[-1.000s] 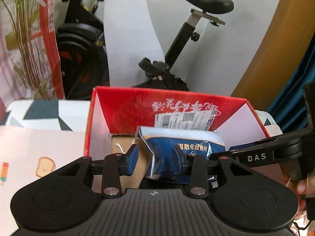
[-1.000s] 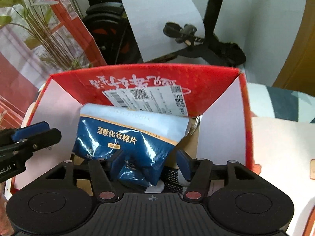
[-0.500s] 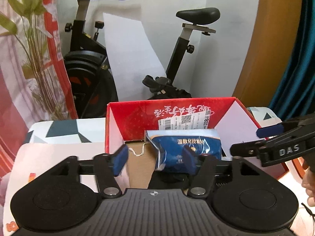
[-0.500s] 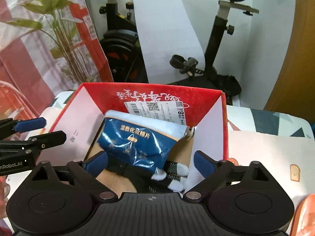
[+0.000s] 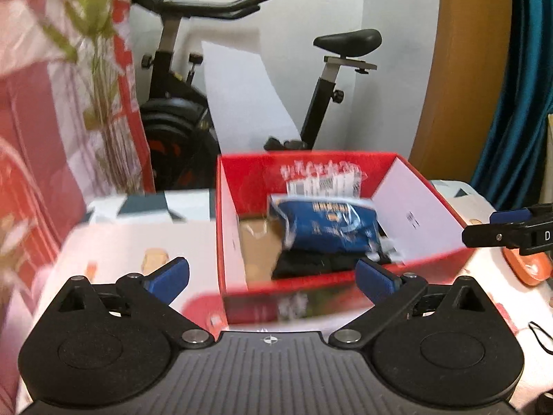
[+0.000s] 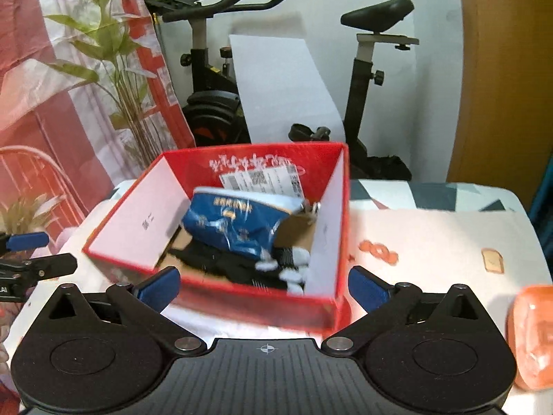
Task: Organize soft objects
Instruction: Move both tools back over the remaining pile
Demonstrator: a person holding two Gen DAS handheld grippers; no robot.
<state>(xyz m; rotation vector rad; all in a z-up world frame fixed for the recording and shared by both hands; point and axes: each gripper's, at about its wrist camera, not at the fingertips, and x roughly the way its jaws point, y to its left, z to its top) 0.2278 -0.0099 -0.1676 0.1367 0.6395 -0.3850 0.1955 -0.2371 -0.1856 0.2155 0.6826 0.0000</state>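
A red cardboard box (image 5: 411, 214) stands on the table in front of both grippers. Inside it a blue plastic packet (image 5: 328, 228) lies on top of black socks (image 5: 311, 266). In the right wrist view the box (image 6: 138, 218), the packet (image 6: 235, 228) and black-and-white socks (image 6: 287, 269) show from the other side. My left gripper (image 5: 273, 271) is drawn back before the box's near wall, its jaws opening with nothing between them. Likewise my right gripper (image 6: 264, 283) hangs back from the box, jaws opening and empty. Each gripper's fingers show at the edge of the other's view.
A soft orange object (image 6: 532, 332) lies on the patterned tablecloth (image 6: 432, 238) to the right of the box. Behind the table stand an exercise bike (image 5: 331, 79), a leafy plant (image 6: 117, 79) and a red-and-white hanging at the left.
Both grippers let go of the blue packet, opened wide and pulled back and up out of the box. The packet now lies in the box on the socks.
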